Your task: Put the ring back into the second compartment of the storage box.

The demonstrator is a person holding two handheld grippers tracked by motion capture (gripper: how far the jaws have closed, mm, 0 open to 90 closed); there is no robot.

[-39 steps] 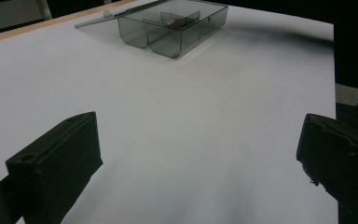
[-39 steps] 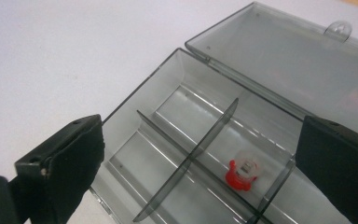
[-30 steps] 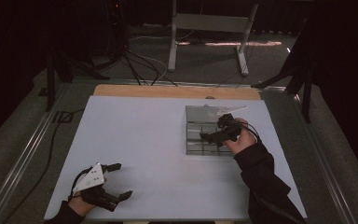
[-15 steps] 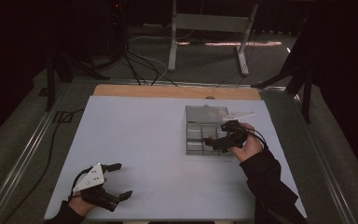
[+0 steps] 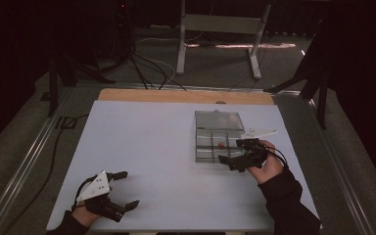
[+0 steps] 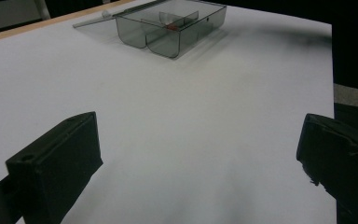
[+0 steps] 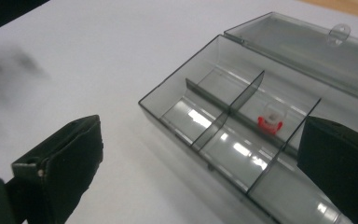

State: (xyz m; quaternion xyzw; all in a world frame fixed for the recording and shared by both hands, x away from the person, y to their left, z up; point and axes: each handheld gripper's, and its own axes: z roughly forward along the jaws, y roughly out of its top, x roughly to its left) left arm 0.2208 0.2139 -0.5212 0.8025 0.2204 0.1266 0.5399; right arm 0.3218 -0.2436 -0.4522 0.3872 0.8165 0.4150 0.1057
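Your left gripper (image 5: 122,191) rests near the table's (image 5: 147,142) front left corner with its jaws spread and empty, so leave it parked there. The clear compartment box (image 5: 219,138) lies open right of centre, a small red-and-white piece (image 7: 269,122) in one rear compartment. Your right gripper (image 5: 235,153), jaws apart and holding nothing, hovers at the box's near edge; lower it squarely between the dividers before you close.

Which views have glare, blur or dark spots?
High view: dim, floor beyond the table nearly black. Right gripper view: bright glare streaks on the box floor, own jaws soft. Left gripper view: box sharp, near jaws blurred, a smudgy shadow at upper right.
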